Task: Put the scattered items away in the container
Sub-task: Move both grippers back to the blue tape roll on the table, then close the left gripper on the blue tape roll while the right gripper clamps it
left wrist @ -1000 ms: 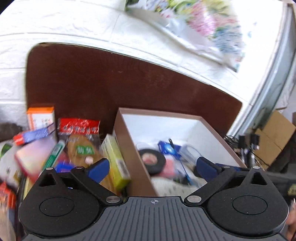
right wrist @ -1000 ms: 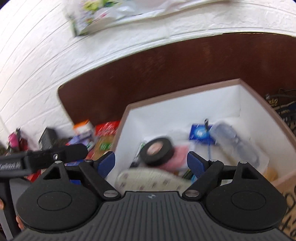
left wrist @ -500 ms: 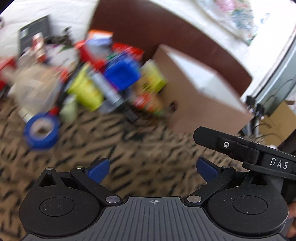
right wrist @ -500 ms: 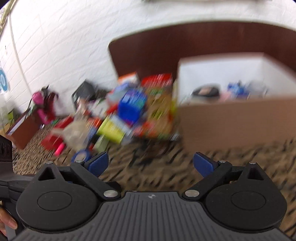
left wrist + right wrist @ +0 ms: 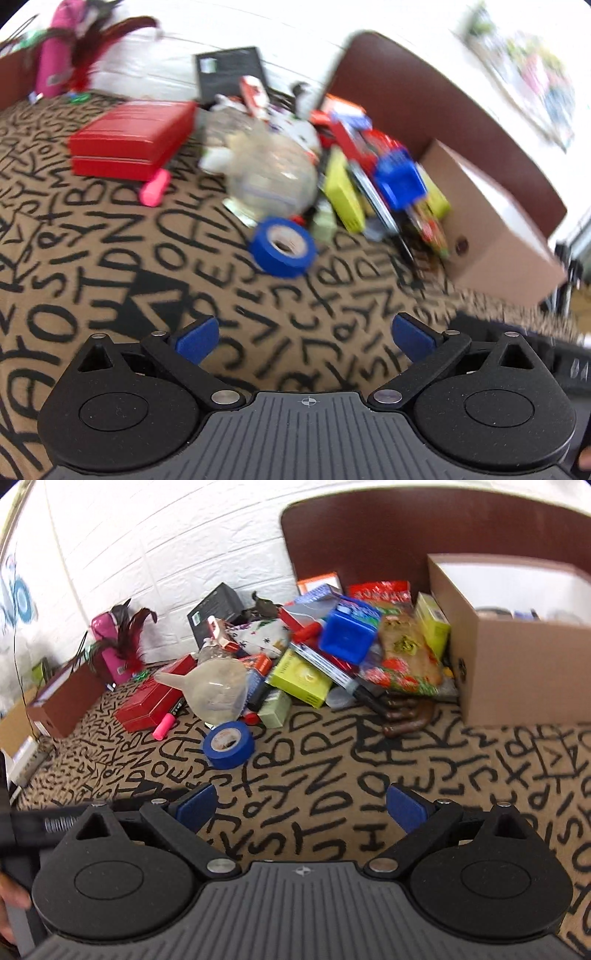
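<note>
A cardboard box stands on the letter-patterned cloth, just right of a heap of packets. A blue tape roll lies nearest both tools, each spread wide, empty.

Left wrist view: low over the lettered cloth, facing the blue tape roll, cardboard box beyond-right.
Right wrist view: similar height, tape ahead-left, box far right.
Shared: tape, clutter pile, box.
</note>
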`<state>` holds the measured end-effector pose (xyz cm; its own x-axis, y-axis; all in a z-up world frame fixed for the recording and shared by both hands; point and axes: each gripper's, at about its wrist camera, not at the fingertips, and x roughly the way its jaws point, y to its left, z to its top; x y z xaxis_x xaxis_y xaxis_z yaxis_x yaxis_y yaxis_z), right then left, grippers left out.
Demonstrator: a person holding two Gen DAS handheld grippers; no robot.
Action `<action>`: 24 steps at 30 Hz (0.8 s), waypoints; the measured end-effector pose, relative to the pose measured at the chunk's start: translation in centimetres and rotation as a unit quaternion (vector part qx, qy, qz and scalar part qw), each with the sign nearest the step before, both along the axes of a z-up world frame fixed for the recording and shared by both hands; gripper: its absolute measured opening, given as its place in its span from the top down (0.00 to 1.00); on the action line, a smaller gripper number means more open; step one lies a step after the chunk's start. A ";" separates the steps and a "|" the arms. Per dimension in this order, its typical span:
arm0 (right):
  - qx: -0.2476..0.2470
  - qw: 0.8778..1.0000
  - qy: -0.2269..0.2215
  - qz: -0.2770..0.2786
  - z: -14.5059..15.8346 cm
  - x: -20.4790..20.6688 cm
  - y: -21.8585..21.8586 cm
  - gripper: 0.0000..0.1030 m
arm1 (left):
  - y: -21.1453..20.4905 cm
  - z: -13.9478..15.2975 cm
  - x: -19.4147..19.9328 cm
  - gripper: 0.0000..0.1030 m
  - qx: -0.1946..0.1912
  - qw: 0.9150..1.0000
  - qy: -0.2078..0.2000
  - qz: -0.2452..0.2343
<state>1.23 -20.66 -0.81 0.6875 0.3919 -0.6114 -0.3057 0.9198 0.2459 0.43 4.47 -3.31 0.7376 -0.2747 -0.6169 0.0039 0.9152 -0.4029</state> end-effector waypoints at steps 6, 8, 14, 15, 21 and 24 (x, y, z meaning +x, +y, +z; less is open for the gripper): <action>-0.021 1.000 -0.012 0.011 0.0 1.5 2.7 0.08 | 2.2 -0.4 3.1 0.03 0.014 1.000 0.001 0.019; -0.022 1.000 -0.009 0.012 -0.3 2.4 3.5 0.13 | 2.6 -0.5 4.2 0.06 0.016 1.000 0.002 0.015; -0.018 1.000 0.005 0.019 -1.3 5.2 5.4 0.26 | 2.6 -0.8 7.5 0.15 0.039 0.999 0.007 -0.006; -0.019 1.000 0.007 0.019 -1.4 5.5 5.7 0.27 | 2.5 -0.9 8.0 0.17 0.043 0.999 0.008 -0.014; -0.021 0.999 0.022 0.027 -2.6 7.6 6.8 0.46 | 2.0 -1.6 10.0 0.32 0.060 0.997 0.016 -0.040; -0.014 0.999 0.031 0.037 -3.1 8.3 7.3 0.54 | 1.7 -1.7 10.5 0.45 0.065 0.996 0.019 -0.062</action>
